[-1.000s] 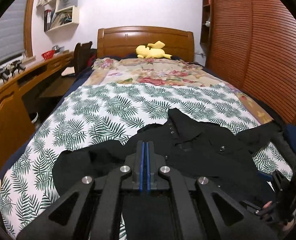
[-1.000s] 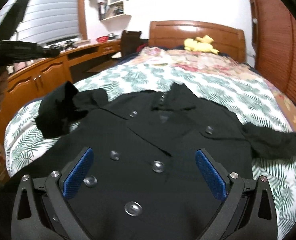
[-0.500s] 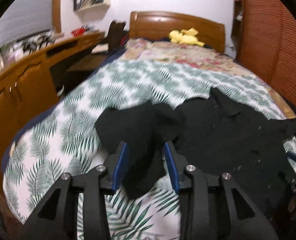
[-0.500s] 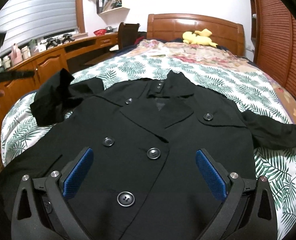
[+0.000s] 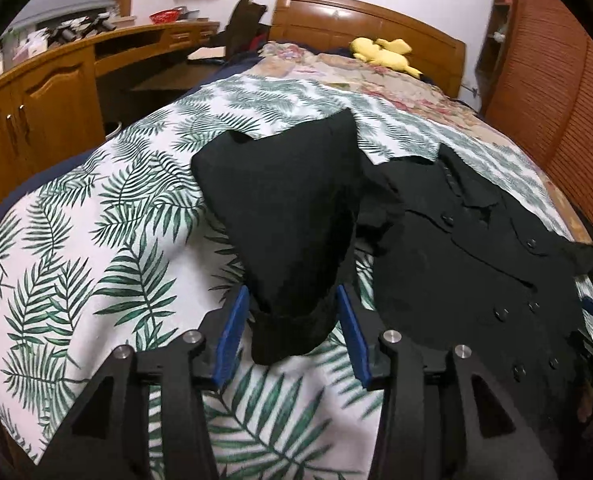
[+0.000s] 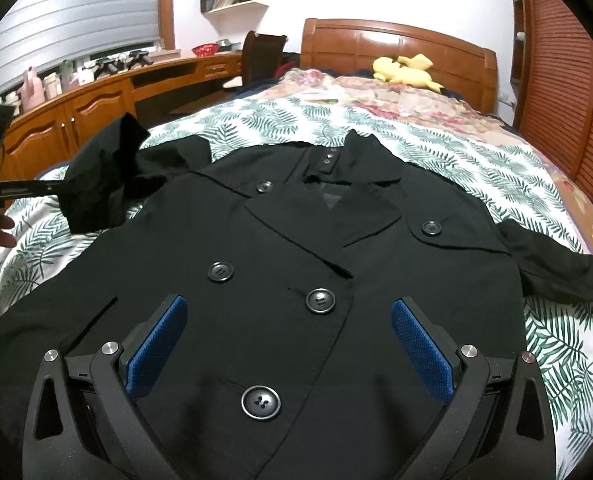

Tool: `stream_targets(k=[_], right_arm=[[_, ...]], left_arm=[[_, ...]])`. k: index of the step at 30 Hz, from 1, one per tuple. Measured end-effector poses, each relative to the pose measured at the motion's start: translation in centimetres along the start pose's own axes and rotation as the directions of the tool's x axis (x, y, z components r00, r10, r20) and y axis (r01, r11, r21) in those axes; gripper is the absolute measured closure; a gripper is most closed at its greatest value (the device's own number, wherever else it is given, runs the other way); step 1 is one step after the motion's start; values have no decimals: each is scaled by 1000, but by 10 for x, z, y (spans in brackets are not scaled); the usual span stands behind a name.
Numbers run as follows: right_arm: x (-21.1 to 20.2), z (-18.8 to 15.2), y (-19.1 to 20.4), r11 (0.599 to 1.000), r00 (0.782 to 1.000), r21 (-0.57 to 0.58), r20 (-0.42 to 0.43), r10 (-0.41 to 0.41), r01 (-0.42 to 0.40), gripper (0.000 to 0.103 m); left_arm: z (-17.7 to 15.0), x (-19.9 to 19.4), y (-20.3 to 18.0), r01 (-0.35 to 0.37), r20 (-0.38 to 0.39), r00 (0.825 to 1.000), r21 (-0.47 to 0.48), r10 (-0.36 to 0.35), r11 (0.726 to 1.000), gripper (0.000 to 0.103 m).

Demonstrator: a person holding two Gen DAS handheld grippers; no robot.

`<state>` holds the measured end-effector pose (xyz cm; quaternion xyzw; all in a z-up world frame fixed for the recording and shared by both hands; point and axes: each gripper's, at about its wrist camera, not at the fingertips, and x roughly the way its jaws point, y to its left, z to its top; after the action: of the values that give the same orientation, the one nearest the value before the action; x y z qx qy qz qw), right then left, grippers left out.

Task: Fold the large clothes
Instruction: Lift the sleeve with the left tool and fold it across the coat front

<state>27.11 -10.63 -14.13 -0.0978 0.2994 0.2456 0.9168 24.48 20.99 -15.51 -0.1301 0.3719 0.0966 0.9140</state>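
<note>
A black double-breasted coat lies front up on the leaf-print bed cover. Its left sleeve lies between the fingers of my left gripper, whose blue pads stand apart on either side of the cuff without pinching it. The coat body lies to the right of that sleeve. My right gripper is open wide and empty, hovering over the coat's front buttons. The right sleeve lies stretched out to the right. The left gripper shows in the right wrist view at the lifted sleeve.
A wooden headboard with a yellow plush toy is at the far end. A wooden desk with cabinets runs along the left. A slatted wooden wardrobe stands on the right. A chair stands by the desk.
My left gripper, shut one second ago, has opened and moved left to the left sleeve, which now sits between its fingers. The right gripper has come lower and nearer the coat front.
</note>
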Motion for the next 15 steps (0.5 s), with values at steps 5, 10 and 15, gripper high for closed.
stream_targets(k=[5, 10, 15], right_arm=[[-1, -1, -2, 1000, 1000, -6, 2, -6, 6, 0], [-2, -2, -6, 1000, 1000, 2, 0, -4, 4, 0], [-4, -2, -7, 1000, 1000, 4, 2, -1, 1, 0]], left_arm=[[-3, 14, 0, -66, 8, 998, 47, 66, 997, 64], [2, 21, 6, -100, 7, 995, 14, 99, 995, 92], [32, -16, -12, -123, 102, 988, 26, 120, 992, 98]])
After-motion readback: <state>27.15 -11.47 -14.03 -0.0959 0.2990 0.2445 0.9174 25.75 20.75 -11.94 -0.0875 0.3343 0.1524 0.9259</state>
